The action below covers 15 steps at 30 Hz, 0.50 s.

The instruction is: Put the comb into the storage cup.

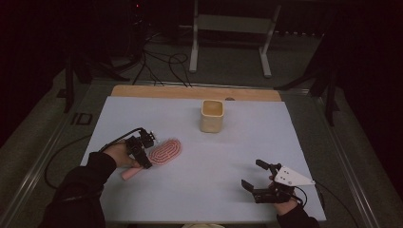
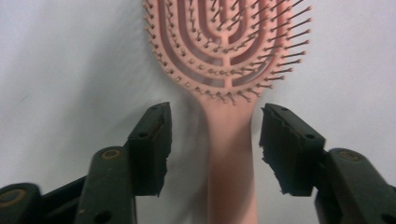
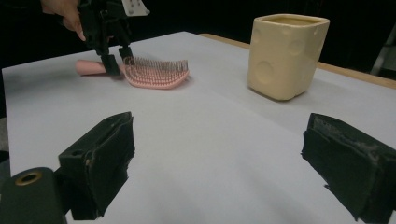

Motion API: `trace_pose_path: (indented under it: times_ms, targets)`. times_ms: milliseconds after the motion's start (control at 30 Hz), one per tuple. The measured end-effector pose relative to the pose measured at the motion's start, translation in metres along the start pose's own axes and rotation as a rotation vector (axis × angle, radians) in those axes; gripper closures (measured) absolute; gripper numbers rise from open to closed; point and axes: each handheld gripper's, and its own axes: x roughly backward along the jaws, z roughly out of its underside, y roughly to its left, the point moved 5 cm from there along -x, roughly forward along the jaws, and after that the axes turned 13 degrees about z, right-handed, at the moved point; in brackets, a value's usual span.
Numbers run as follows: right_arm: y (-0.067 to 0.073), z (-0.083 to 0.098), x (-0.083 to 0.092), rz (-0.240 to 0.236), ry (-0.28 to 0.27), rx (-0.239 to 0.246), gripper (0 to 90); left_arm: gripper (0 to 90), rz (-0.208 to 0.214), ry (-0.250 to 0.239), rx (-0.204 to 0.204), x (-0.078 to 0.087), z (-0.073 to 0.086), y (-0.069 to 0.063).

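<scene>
A pink hairbrush (image 1: 164, 151) lies bristles up on the white table sheet (image 1: 228, 152), its handle pointing toward the person's left hand. My left gripper (image 1: 142, 160) straddles the handle just below the brush head. In the left gripper view the hairbrush (image 2: 224, 42) handle runs between the two black pads (image 2: 152, 144), with a gap on each side, so the left gripper (image 2: 215, 140) is open around it. My right gripper (image 1: 252, 173) rests near the front right of the sheet, open, with nothing between its jaws. Its own view shows the hairbrush (image 3: 154, 74) and the left gripper (image 3: 116, 63) farther off.
A cream square cup (image 1: 212, 116) stands upright at the back middle of the sheet, also seen as the cup (image 3: 285, 56) in the right gripper view. A wooden strip (image 1: 190, 91) borders the far edge. Cables and a metal stand lie on the floor beyond.
</scene>
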Motion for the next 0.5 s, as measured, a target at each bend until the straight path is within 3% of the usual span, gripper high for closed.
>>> trace_pose_path:
  times_ms: [500]
  targets:
    - [-0.0001, 0.0004, 0.0001, 0.001, 0.005, 0.0, 9.1, 60.0, -0.006, 0.016, 0.01, -0.0067, -0.0024, -0.001]
